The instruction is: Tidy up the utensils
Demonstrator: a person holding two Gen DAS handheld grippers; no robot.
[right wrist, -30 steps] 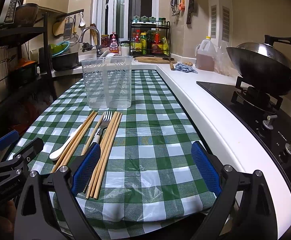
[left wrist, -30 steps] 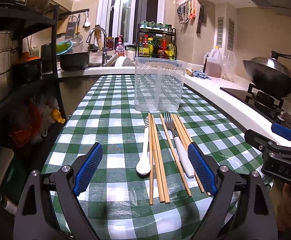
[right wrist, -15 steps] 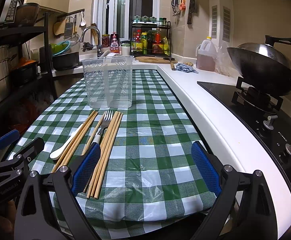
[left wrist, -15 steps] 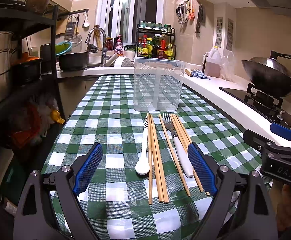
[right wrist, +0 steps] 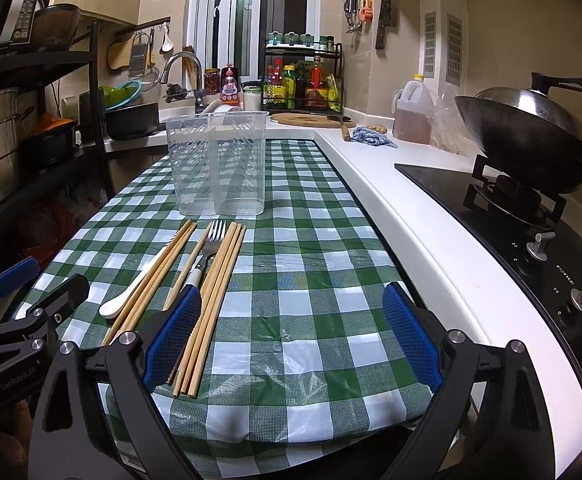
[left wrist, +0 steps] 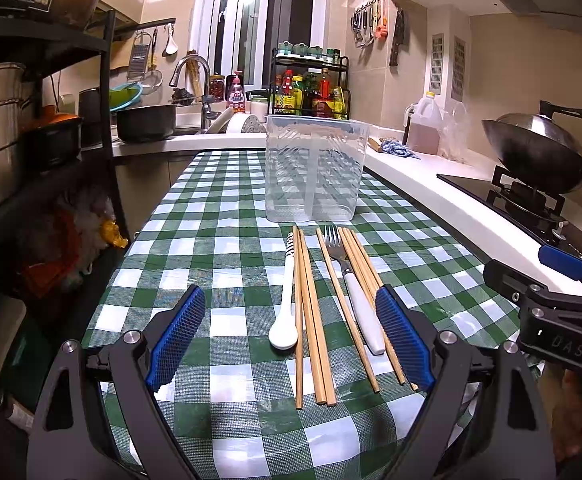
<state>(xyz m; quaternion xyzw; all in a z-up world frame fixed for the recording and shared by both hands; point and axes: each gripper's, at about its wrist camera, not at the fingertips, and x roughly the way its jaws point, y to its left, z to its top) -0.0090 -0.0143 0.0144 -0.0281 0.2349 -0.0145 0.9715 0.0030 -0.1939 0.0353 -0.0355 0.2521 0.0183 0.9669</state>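
I am holding both jaws wide apart and empty, left gripper (left wrist: 287, 340) and right gripper (right wrist: 291, 338). The clear divided holder (left wrist: 315, 170) is standing empty; chopsticks (left wrist: 311, 312), fork (left wrist: 353, 292) and white spoon (left wrist: 285, 304) are all lying before it, nothing sorted yet.

A lidded wok (right wrist: 527, 128) sits on the stove (right wrist: 503, 200), right of the green checked tablecloth (right wrist: 311, 280).
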